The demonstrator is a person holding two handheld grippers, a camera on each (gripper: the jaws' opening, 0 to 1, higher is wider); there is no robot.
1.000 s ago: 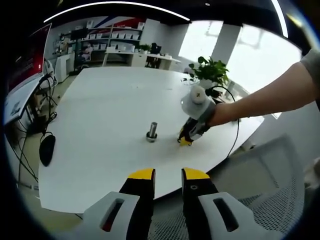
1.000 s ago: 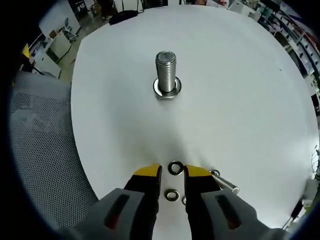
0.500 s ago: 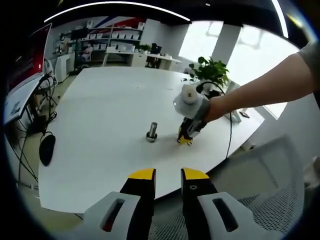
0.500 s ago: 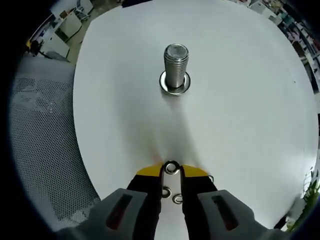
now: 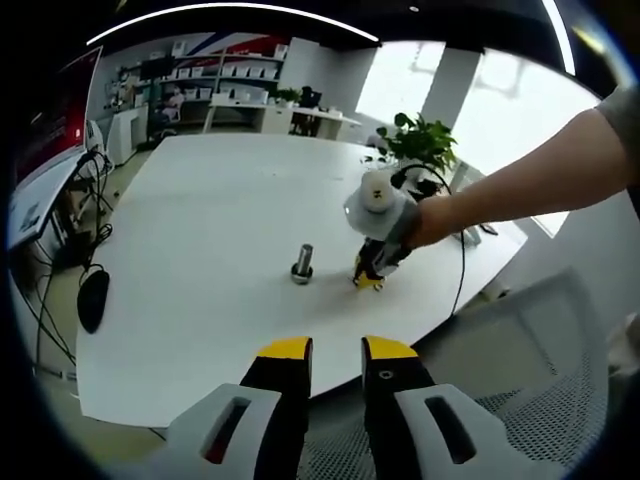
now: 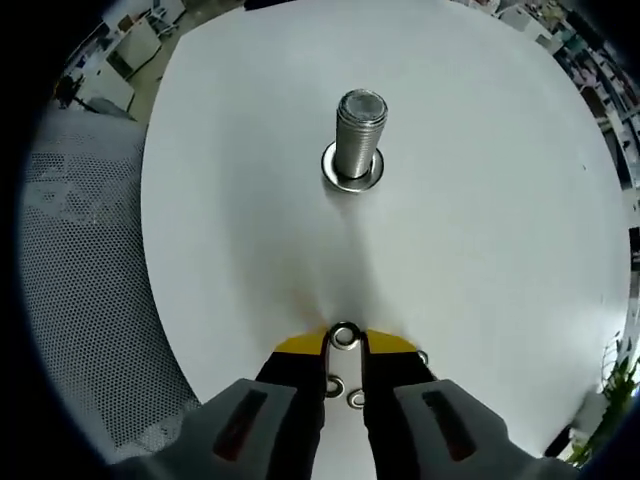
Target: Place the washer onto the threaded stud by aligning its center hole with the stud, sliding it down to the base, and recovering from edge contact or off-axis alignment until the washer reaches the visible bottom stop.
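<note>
One washer sits pinched between my right gripper tips, jaws drawn narrow on its rim, w/ the ring lying about flat and its hole facing up. Just behind it, between my jaws, two more washers lie loose on the white table, so I want a straight-up lift w/o dragging them along. A thin metal bit peeks out by my right jaw (too hidden to name).

My left gripper hangs off the near table edge over a mesh chair, jaws a narrow gap apart, holding nothing. No job for it now, I'd judge.

Farther out, the threaded stud stands upright mid-table, well apart from the washer, w/ what looks like a ring or flange at its foot; that's my bottom stop. From the left gripper view, stud and my right gripper sit near each other on the table.

How I'd do it: lift clear, carry the washer above the stud top, keep it level, centre the hole over the tip before lowering. If an edge catches on the threads, back off a touch, re-level, re-centre; don't push down tilted.
</note>
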